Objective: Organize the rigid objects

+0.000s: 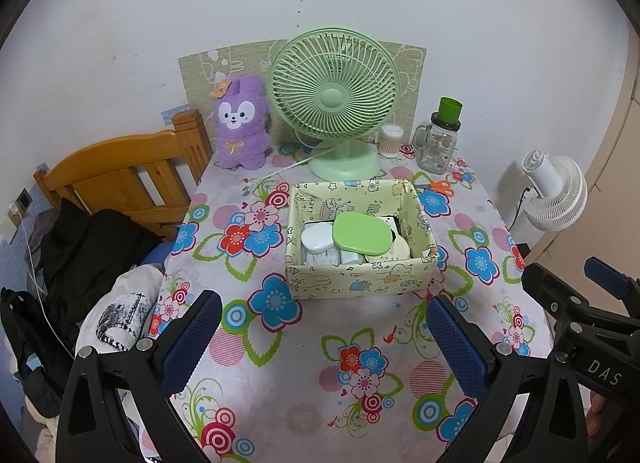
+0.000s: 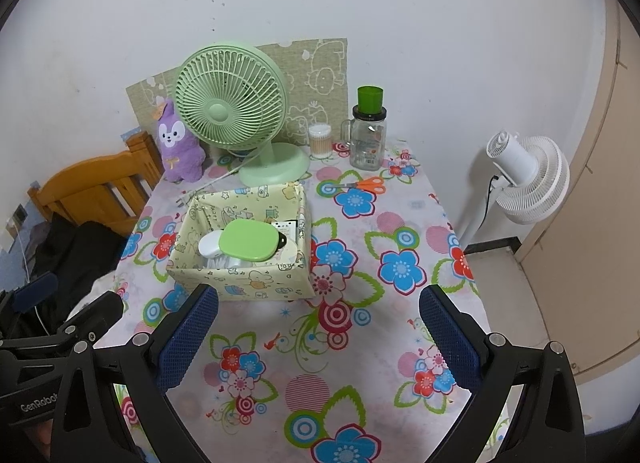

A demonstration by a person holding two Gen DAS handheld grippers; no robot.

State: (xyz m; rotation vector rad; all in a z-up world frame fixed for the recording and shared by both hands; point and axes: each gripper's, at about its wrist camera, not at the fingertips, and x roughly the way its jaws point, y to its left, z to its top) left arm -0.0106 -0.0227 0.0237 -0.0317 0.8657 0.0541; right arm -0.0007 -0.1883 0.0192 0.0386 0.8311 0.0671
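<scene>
- Left gripper (image 1: 325, 337), lower middle of the left wrist view: blue-padded fingers spread wide, nothing between them, above the flowered tablecloth (image 1: 280, 403).
- Right gripper (image 2: 319, 331), lower middle of the right wrist view: fingers likewise spread apart and empty.
- "DAS" in white letters on the black body at the lower right edge of the left view; "GenRobot" on the black body at the lower left edge of the right view.
- Yellow cartoon-print box (image 1: 356, 281) at centre frame, "PARTY" printed on its inner wall.
- Inside the box: green lid (image 1: 362, 238) lying on top, white case (image 1: 317, 241) touching its left edge, other white items beneath, too hidden to name.
- Green fan (image 1: 334, 99) behind the box, purple plush toy (image 1: 241, 123) to its left.
- Upper right: glass jar (image 1: 438, 145) with green cup (image 1: 450, 109) on top, label unreadable; cotton swabs (image 1: 391, 141) beside it; orange scissors (image 1: 438, 187) just right of the box.
</scene>
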